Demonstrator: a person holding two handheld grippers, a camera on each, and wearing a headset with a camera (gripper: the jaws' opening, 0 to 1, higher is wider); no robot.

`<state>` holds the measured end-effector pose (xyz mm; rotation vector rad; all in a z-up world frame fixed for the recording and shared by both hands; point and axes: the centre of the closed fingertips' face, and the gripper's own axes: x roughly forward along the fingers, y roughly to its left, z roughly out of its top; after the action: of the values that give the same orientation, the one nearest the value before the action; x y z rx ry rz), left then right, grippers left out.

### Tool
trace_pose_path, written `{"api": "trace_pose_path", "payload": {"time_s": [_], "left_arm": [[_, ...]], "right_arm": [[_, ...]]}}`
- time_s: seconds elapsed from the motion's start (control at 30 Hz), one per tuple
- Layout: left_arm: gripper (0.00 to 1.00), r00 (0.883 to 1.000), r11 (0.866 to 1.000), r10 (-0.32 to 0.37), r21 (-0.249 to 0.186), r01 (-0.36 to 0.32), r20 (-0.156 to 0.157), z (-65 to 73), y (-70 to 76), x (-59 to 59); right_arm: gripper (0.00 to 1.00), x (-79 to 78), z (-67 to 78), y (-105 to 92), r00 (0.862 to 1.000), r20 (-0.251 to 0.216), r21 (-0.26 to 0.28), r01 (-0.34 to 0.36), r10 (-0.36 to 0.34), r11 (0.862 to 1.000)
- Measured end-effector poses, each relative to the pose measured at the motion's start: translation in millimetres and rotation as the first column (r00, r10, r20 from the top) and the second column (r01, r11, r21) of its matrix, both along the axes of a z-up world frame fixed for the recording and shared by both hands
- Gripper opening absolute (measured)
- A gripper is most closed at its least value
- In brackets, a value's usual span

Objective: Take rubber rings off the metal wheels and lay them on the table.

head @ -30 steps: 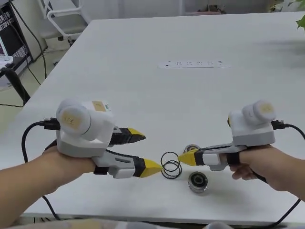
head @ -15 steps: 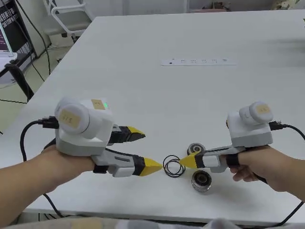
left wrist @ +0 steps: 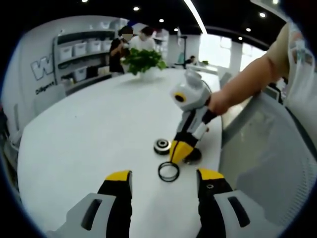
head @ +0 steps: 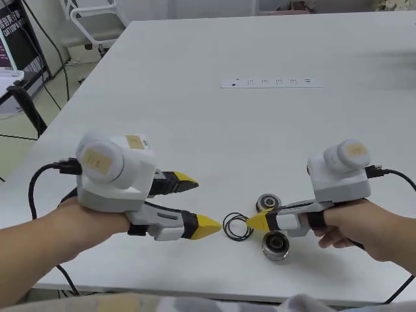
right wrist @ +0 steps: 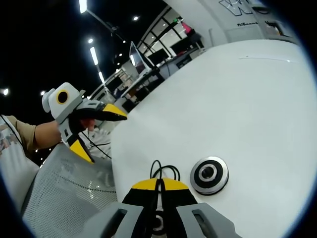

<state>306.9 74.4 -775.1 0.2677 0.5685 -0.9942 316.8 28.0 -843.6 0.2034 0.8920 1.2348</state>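
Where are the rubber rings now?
In the head view, rubber rings lie on the table between the left gripper and right gripper, beside the metal wheels.

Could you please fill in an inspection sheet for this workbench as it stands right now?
Surface: white table, no marks seen.
Job's things: rubber rings lie as overlapping loops; far metal wheel and near metal wheel sit to their right, apart. Whether any rings remain on the wheels cannot be told.
Clutter: socket strip set in the tabletop, away from the work.
Grippers: left hand-held gripper open, short of the rings; right hand-held gripper shut, tip at the rings' edge.
Cables: left cable and right cable, both black, running back from the grippers.
Surroundings: chair past the far corner; potted plant on the table.
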Motion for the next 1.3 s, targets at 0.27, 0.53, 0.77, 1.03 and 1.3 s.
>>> {"api": "trace_pose_path", "payload": {"time_s": [0.27,0.53,0.77,1.03,1.3], "left_arm": [[0.53,1.0,1.0,-0.001,0.006,0.001,-0.001,-1.2,1.0,-0.9],[0.53,1.0,1.0,0.0,0.011,0.0,0.0,-0.9,2.9,-0.3],[0.53,1.0,1.0,0.0,0.016,0.0,0.001,-0.4,3.3,1.5],[0.53,1.0,1.0,0.0,0.017,0.0,-0.001,-0.8,-0.3,4.9],[0.53,1.0,1.0,-0.004,0.022,0.004,-0.004,-1.3,-3.2,11.2]], "right_arm": [[0.03,1.4,-3.6,-1.3,0.999,0.03,-0.022,-0.012,0.013,1.0],[0.09,3.5,-3.2,-3.8,0.998,0.056,-0.032,-0.015,0.017,0.999],[0.11,7.6,8.0,-7.8,0.997,0.078,-0.009,-0.005,0.006,1.0],[0.15,14.5,23.0,-17.6,0.994,0.107,0.028,0.025,-0.027,0.999],[0.19,20.7,30.8,-28.5,0.986,0.16,0.028,0.033,-0.038,0.999]]}}
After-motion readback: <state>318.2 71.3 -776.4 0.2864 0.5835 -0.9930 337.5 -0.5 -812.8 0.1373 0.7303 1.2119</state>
